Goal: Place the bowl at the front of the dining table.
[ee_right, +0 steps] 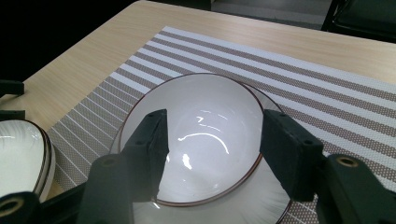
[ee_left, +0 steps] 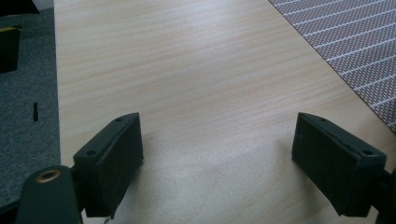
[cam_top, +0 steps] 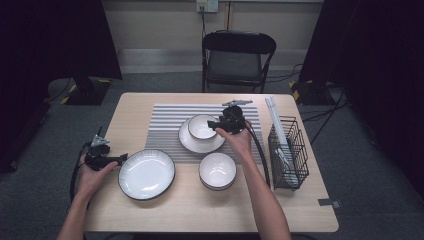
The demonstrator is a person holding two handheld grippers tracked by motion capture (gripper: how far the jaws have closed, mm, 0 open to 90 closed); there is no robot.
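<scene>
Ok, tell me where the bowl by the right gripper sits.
The bowl sits on a plate on the striped mat, mid-table in the high view, just left of the right gripper.

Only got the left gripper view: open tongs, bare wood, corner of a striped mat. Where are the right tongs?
Observer: The right tongs are open over a small white dark-rimmed bowl, pads not pressing on it.
Operator: Bowl on the table?
Observer: No, it sits on a white plate on the striped mat.
Operator: Anything near my side?
Observer: A large white ribbed plate with a dark rim lies right beside the left tongs.
</scene>
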